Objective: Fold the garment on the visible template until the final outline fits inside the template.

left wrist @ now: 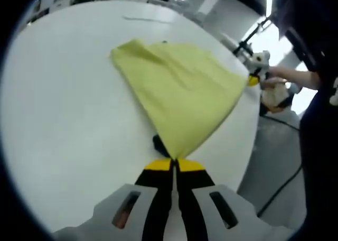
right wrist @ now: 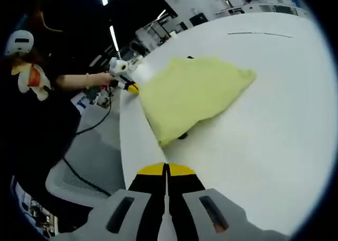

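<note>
A yellow garment (left wrist: 179,87) lies folded into a rough triangle on the white table (left wrist: 63,109). My left gripper (left wrist: 173,163) is shut on its near corner, and the cloth tapers straight into the closed jaws. In the right gripper view the garment (right wrist: 190,95) lies ahead of my right gripper (right wrist: 166,168), which is shut, with a strip of bare table between its tips and the nearest cloth corner. The left gripper (right wrist: 127,78) shows there at the garment's far left corner. The right gripper (left wrist: 254,72) sits at the cloth's right corner. Small dark marks (left wrist: 157,142) (right wrist: 182,137) peek out from under the cloth.
The table edge (left wrist: 248,146) runs close along the garment's right side, with grey floor and a black cable (left wrist: 285,183) beyond. A person's arm (right wrist: 79,81) reaches in from the left. A thin dark line (right wrist: 259,34) crosses the far tabletop.
</note>
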A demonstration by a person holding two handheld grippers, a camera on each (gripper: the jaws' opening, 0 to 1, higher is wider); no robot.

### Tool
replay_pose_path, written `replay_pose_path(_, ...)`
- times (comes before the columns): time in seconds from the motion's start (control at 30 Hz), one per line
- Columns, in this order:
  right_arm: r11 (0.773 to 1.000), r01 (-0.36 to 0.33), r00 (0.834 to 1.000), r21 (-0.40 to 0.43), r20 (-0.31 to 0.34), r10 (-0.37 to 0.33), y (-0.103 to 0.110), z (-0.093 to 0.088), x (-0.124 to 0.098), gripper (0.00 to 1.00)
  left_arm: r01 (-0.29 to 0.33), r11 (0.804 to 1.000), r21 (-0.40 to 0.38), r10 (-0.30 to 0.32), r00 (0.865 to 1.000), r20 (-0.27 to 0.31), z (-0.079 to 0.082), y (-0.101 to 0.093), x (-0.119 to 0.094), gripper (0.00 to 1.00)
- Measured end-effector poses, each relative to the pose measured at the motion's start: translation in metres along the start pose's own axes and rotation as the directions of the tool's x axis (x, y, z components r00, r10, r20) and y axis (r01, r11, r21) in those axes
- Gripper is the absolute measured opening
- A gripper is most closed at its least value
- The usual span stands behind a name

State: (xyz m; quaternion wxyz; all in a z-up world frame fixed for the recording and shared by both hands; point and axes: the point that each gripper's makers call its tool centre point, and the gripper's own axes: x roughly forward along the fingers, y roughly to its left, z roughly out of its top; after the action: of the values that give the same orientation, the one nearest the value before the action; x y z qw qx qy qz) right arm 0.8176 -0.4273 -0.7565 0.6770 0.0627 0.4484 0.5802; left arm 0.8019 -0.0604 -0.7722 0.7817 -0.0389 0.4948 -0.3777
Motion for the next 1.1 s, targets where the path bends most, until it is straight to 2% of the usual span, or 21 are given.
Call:
replay_pose_path(0.03,0.998,-0.022,1.000,0.053,-0.009,0.022,0.006,-0.001,0.005,0.01,0.002,1.000,0.000,-0.002,1.000,-0.003,-0.001,-0.001,0.001,0.00)
replay_pose_path(0.07,0.997,-0.029,1.000,0.071,-0.002,0.029,0.007,0.000,0.008,0.02,0.005,1.000,-0.002,-0.005,1.000,-0.003,-0.001,-0.002,0.001,0.00)
replay_pose_path(0.2,0.998,-0.020,0.999,0.065,0.035,0.018,0.004,0.008,0.017,0.20,0.005,1.000,-0.008,-0.005,1.000,-0.003,-0.001,-0.002,0.001,0.00)
replay_pose_path(0.23,0.997,-0.022,0.998,0.069,0.061,0.018,0.005,0.015,0.021,0.25,0.010,1.000,-0.008,-0.010,1.000,-0.006,-0.002,-0.003,0.001,0.00)
replay_pose_path(0.3,0.999,-0.006,0.997,0.051,0.080,0.002,0.004,0.022,0.027,0.29,0.016,1.000,-0.008,-0.016,1.000,-0.009,-0.004,-0.005,0.000,0.00)
replay_pose_path(0.37,0.998,-0.002,0.996,0.056,0.087,-0.003,0.004,0.026,0.034,0.27,0.018,1.000,-0.013,-0.018,1.000,-0.006,-0.005,-0.005,0.000,0.00)
replay_pose_path(0.4,0.999,0.000,0.997,0.042,0.083,-0.003,0.005,0.026,0.037,0.23,0.018,1.000,-0.016,-0.018,1.000,-0.004,-0.005,-0.006,0.000,0.00)
replay_pose_path(0.43,1.000,0.013,0.997,0.015,0.080,-0.014,0.003,0.027,0.039,0.11,0.017,1.000,-0.020,-0.017,1.000,-0.002,-0.005,-0.006,0.001,0.00)
replay_pose_path(0.47,1.000,0.024,0.997,0.005,0.075,-0.024,0.001,0.026,0.039,0.03,0.017,1.000,-0.021,-0.017,1.000,-0.001,-0.006,-0.006,0.001,0.00)
replay_pose_path(0.5,0.999,0.032,0.997,-0.039,0.071,-0.029,-0.001,0.025,0.039,0.02,0.018,1.000,-0.018,-0.018,1.000,0.000,-0.006,-0.006,0.001,0.00)
replay_pose_path(0.57,0.996,0.043,0.996,-0.075,0.077,-0.037,-0.005,0.025,0.034,0.02,0.020,1.000,-0.018,-0.020,1.000,-0.002,-0.007,-0.007,0.000,0.00)
replay_pose_path(0.67,0.994,0.055,0.996,-0.091,0.081,-0.047,-0.009,0.029,0.024,0.02,0.050,0.999,-0.013,-0.050,0.999,-0.006,-0.011,-0.015,0.001,0.00)
replay_pose_path(0.8,0.992,0.060,0.997,-0.111,0.056,-0.054,-0.013,0.027,0.015,0.02,0.070,0.998,0.002,-0.070,0.998,0.003,-0.017,-0.025,0.007,0.00)
replay_pose_path(0.97,0.992,0.054,0.998,-0.112,0.018,-0.053,-0.008,0.013,0.016,0.01,0.073,0.996,-0.044,-0.072,0.997,0.026,-0.020,-0.019,0.001,0.00)
replay_pose_path(1.07,0.992,0.067,0.998,-0.104,0.009,-0.066,-0.008,0.009,0.017,0.02,0.056,0.997,-0.044,-0.055,0.998,0.037,-0.018,-0.015,-0.004,0.00)
replay_pose_path(1.1,0.991,0.087,0.996,-0.106,-0.023,-0.090,-0.012,0.003,0.016,0.02,0.033,0.998,-0.051,-0.032,0.999,0.023,-0.021,-0.011,-0.009,0.00)
